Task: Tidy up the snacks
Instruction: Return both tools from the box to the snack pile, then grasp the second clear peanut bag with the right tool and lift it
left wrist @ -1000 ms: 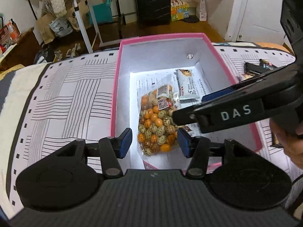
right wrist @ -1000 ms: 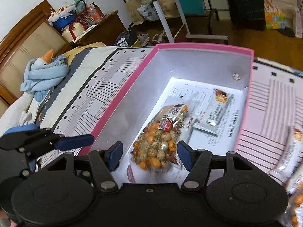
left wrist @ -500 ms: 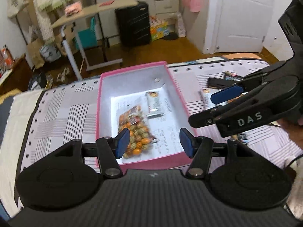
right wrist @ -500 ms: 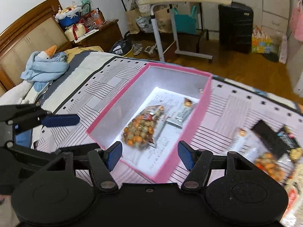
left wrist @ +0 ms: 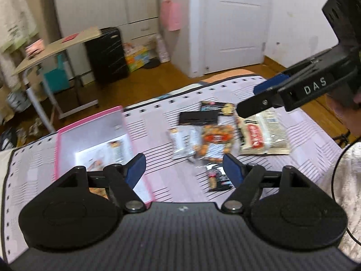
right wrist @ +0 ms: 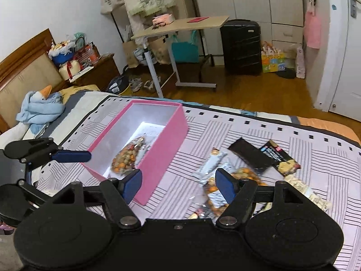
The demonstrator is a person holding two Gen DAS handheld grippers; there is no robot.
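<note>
Between the spread pads of the right claw (right wrist: 178, 186), which grasps nothing and whose jaws have just been opening, lies a nut bag (right wrist: 216, 195) on the bed (right wrist: 315, 171). The left claw (left wrist: 183, 169), likewise released and empty after widening, hovers nearer the pink box (right wrist: 162, 155). Beyond lie more loose snacks (left wrist: 259, 133). Judged step: fetching the next packet; descent and closure are required.

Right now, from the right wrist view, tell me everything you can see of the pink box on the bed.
The pink box is a long rectangular carton, open at the top with no lid in sight, pink outside and pale grey inside. It looks like stiff cardboard. It lies flat on the striped bedspread, set at a slant in this view. A printed sheet lines its floor, and on it rests a clear bag of orange and speckled snacks. Neither hand-held gripper touches it. The loose snack packets lie apart, to its right.
</note>
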